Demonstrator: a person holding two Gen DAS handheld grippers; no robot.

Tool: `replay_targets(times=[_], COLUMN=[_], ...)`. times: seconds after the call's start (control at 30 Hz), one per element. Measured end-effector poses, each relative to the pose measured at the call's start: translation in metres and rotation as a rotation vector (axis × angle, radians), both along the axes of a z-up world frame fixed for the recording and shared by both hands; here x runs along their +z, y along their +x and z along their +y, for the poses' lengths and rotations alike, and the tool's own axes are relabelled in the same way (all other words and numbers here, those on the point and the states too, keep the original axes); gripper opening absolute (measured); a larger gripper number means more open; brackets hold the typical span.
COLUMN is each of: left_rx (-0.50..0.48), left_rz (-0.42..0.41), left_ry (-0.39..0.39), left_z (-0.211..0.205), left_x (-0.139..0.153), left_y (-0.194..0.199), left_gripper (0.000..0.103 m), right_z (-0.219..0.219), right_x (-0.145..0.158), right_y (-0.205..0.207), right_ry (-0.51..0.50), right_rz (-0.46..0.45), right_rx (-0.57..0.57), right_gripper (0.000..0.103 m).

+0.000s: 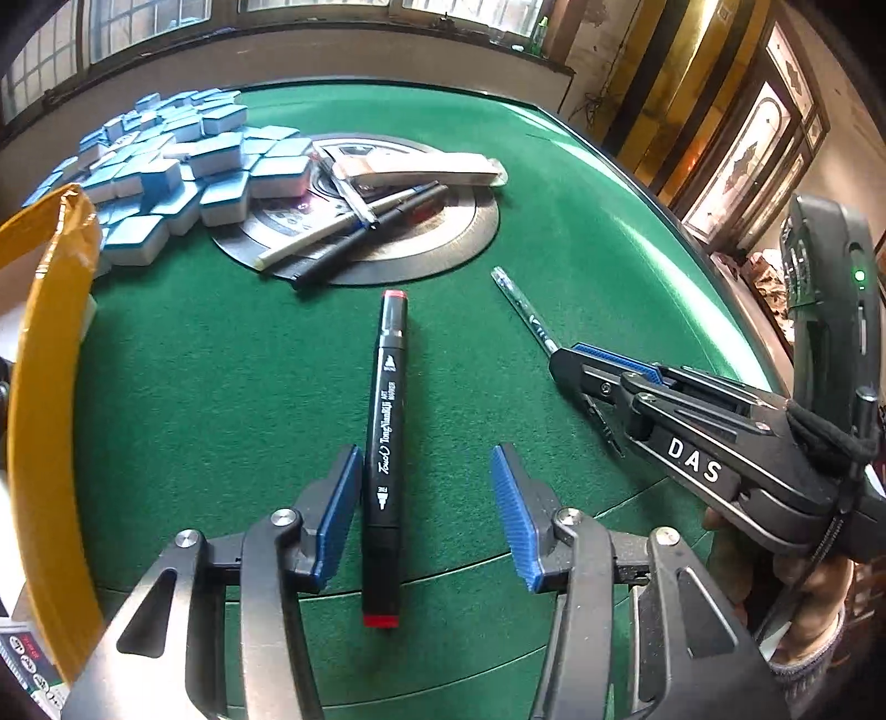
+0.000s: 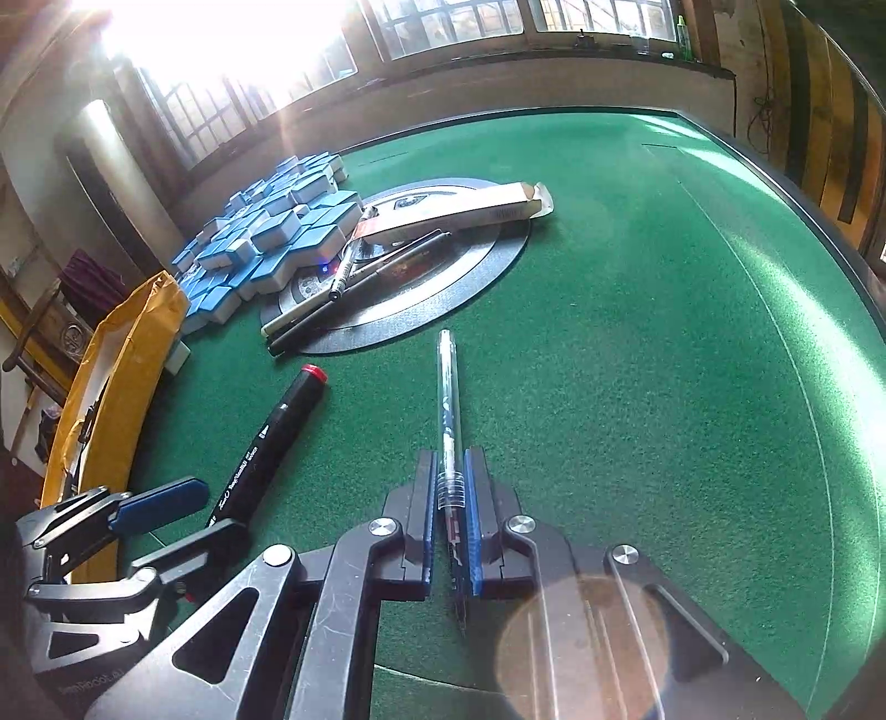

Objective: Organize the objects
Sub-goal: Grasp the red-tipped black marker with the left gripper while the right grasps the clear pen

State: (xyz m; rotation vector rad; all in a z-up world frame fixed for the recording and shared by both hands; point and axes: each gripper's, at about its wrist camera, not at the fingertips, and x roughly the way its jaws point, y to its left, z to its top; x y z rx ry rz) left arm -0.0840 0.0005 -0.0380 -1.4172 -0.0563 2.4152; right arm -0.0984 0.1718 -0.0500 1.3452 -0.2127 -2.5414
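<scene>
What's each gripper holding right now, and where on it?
Right gripper pinches the clear pen near its ridged grip end. Left gripper holds nothing, open around the black marker.

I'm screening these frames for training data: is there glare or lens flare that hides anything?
Right wrist view: the window at upper left is blown out, and a round flare spot veils the right gripper body; the clear pen stays readable. Left wrist view: only a soft sheen on the green felt, and the black marker is sharp.
</scene>
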Motion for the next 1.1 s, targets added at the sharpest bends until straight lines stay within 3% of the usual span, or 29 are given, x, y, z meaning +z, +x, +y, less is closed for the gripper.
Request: replay_targets(times=[0.1, 0.17, 0.23, 0.43, 0.57, 0.8, 0.97, 1.1], left_rx=[0.004, 0.022, 0.047, 0.085, 0.116, 0.132, 0.130, 0.128], left_rz=[0.026, 0.043, 0.063, 0.042, 0.018, 0.007, 0.015, 0.030], left_ry=[-0.026, -0.028, -0.057, 0.033, 0.074, 0.064, 0.048, 0.049], left_z=[0.006, 0.004, 0.000, -0.028, -0.046, -0.048, -0.048, -0.049], left_x=[0.001, 0.001, 0.000, -0.002, -0.002, -0.003, -0.004, -0.005], left_y=[0.000, 0.001, 0.006, 0.048, 0.075, 0.085, 0.076, 0.075], left_gripper=[0.046, 0.040, 0.013, 0.013, 0.013, 0.013, 0.015, 0.013], right_z=[0.003, 0.003, 0.001, -0.011, -0.023, -0.051, -0.056, -0.063], right_x=[0.000, 0.001, 0.001, 0.003, 0.003, 0.006, 0.005, 0.004], right_y=[0.003, 0.006, 0.009, 0.029, 0.052, 0.064, 0.048, 0.046], right_ry=[-0.017, -0.014, 0.000, 0.036, -0.008, 0.060, 0.051, 0.105], right_rz=[-0.023, -0.025, -0.023, -0.029, -0.055, -0.069, -0.062, -0.027], right_rx=[0.001, 0.003, -0.003, 0.023, 0.077, 0.120, 0.118, 0.109], right_gripper=[0.008, 0.008, 0.008, 0.006, 0.004, 0.005, 0.015, 0.012])
